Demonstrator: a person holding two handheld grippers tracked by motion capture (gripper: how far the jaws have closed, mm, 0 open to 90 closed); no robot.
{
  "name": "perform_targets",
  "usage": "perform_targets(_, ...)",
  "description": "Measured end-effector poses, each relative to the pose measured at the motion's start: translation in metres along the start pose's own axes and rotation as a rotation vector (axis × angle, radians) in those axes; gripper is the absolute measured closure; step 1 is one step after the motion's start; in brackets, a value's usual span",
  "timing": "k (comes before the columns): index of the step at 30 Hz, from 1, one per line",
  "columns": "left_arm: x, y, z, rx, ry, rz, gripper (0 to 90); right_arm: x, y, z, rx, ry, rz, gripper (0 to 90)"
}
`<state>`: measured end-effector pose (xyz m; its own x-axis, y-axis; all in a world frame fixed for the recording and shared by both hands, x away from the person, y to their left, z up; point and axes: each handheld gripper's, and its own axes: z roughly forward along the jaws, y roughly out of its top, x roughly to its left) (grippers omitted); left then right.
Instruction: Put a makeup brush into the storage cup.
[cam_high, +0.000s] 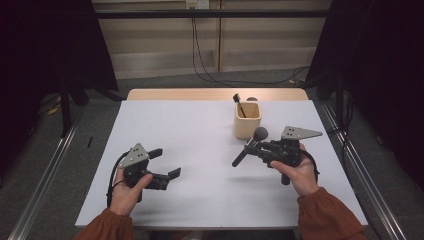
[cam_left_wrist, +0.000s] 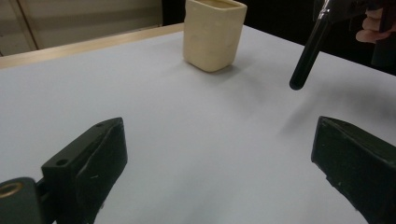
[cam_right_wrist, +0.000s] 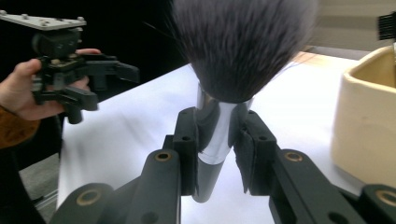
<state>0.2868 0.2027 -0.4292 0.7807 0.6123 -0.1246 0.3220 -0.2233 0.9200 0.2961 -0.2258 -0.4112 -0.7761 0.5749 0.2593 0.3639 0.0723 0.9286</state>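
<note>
A large makeup brush (cam_high: 250, 145) with a dark bushy head (cam_right_wrist: 243, 46), silver collar and black handle (cam_left_wrist: 308, 51) hangs tilted above the table. My right gripper (cam_high: 255, 147) is shut on its silver collar (cam_right_wrist: 217, 130), just in front of a cream square cup (cam_high: 247, 120). A smaller black brush (cam_high: 239, 105) stands inside that cup. At the table's left, my left gripper (cam_high: 165, 162) is open and holds nothing; its two jaws stand wide apart over bare white tabletop, pointing toward the cup (cam_left_wrist: 214, 32).
The white table (cam_high: 190, 135) has a wooden strip along its far edge. Dark curtains stand at both sides, and cables run down the back wall. Metal floor rails flank the table.
</note>
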Motion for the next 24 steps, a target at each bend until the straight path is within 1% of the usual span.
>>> perform_targets(2,0.001,-0.001,-0.006,-0.035,0.034,-0.001,2.7,-0.002,0.001,-0.002,-0.004,-0.012,0.001,71.3)
perform_targets(4,0.004,-0.001,-0.011,-0.030,0.032,-0.010,2.7,-0.004,0.003,-0.003,-0.006,-0.025,0.000,71.3)
perform_targets(6,0.006,-0.003,-0.016,-0.037,0.046,-0.012,2.7,-0.006,0.004,-0.003,-0.005,-0.035,-0.002,71.3)
perform_targets(8,0.007,-0.006,-0.021,-0.056,0.052,-0.032,2.7,-0.007,0.004,-0.004,-0.010,-0.042,-0.002,71.3)
perform_targets(10,0.007,-0.009,-0.026,-0.061,0.062,-0.045,2.8,-0.008,0.005,-0.005,-0.016,-0.050,-0.003,71.3)
perform_targets(11,0.006,-0.012,-0.030,-0.080,0.071,-0.063,2.9,-0.009,0.005,-0.005,-0.012,-0.052,-0.004,71.3)
perform_targets(13,0.002,-0.014,-0.035,-0.083,0.078,-0.060,2.9,-0.010,0.007,-0.006,-0.001,-0.061,-0.008,71.3)
perform_targets(15,0.000,-0.016,-0.039,-0.089,0.083,-0.062,2.9,-0.012,0.010,-0.007,-0.010,-0.068,-0.007,71.3)
perform_targets(16,0.001,-0.017,-0.041,-0.087,0.084,-0.065,2.9,-0.012,0.011,-0.008,-0.011,-0.071,-0.009,71.3)
perform_targets(18,0.004,-0.020,-0.042,-0.088,0.101,-0.066,2.9,-0.015,0.014,-0.009,-0.013,-0.087,-0.015,71.2)
perform_targets(21,0.008,-0.025,-0.042,-0.094,0.101,-0.077,2.9,-0.018,0.016,-0.009,-0.003,-0.101,-0.019,71.3)
perform_targets(22,0.009,-0.025,-0.040,-0.098,0.108,-0.080,2.9,-0.019,0.017,-0.009,-0.003,-0.103,-0.021,71.3)
perform_targets(24,0.009,-0.023,-0.038,-0.098,0.122,-0.049,2.9,-0.022,0.018,-0.009,-0.004,-0.112,-0.020,71.3)
